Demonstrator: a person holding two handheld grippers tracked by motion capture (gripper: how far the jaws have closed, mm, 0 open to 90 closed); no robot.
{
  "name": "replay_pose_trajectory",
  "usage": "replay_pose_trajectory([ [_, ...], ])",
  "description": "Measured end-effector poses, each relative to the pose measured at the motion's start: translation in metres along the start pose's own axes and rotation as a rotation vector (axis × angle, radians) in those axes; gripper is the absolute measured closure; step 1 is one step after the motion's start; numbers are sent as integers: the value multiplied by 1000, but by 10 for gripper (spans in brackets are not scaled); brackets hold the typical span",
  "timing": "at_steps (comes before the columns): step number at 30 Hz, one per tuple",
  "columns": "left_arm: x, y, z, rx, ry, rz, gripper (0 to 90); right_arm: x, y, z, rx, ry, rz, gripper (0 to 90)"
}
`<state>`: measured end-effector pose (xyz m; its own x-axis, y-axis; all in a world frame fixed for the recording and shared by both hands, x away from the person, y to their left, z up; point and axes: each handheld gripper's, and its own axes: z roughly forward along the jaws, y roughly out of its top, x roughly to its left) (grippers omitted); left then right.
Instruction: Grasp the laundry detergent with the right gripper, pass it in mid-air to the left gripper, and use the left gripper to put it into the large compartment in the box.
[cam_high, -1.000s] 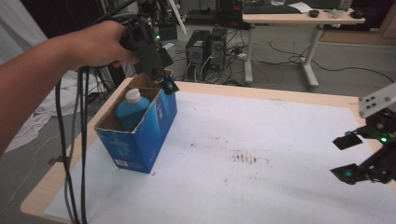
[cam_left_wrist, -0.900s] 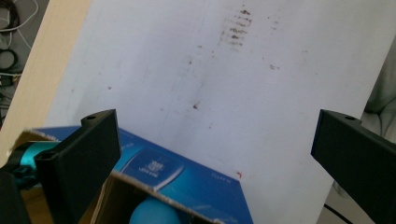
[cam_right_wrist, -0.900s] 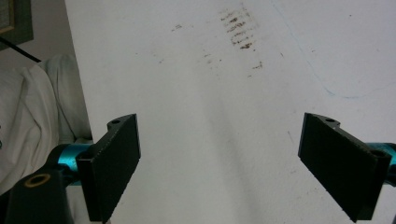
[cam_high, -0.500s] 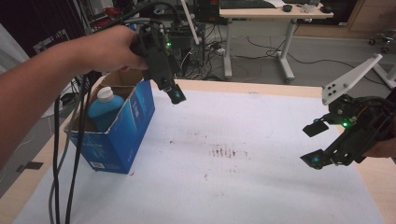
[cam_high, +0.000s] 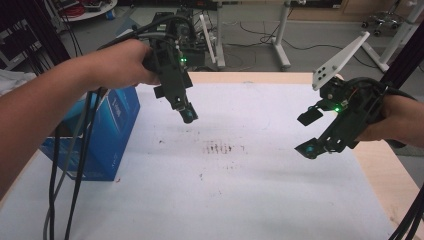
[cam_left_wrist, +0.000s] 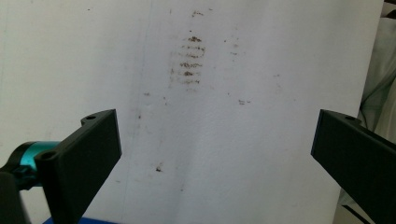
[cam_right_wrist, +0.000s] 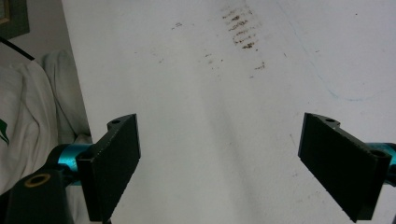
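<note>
The box (cam_high: 107, 132) stands at the table's (cam_high: 380, 165) left edge; the stain (cam_high: 218, 148) lies mid-table, right of it.

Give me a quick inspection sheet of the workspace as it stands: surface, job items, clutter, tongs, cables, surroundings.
Surface: white sheet over a wooden table, with brown smudges mid-sheet.
Job's things: open blue cardboard box at the left edge; contents hidden by the forearm.
Clutter: nothing seen.
Grippers: left tongs open, empty, above the sheet beside the box; right tongs open, empty, at the right.
Cables: black cables hang from the left hand in front of the box.
Surroundings: desk legs and floor cables behind the table.
</note>
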<state>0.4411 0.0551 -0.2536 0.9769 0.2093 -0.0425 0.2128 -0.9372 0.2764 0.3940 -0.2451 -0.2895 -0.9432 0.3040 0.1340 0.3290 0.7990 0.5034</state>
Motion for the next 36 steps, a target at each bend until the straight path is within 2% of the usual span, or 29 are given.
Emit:
replay_pose_trajectory([
  [19,-4,5,23,20,-34,11,16,-1,1,6,9,1,-7,125],
  [36,-3,3,23,25,-39,13,16,-1,2,9,0,9,-11,125],
])
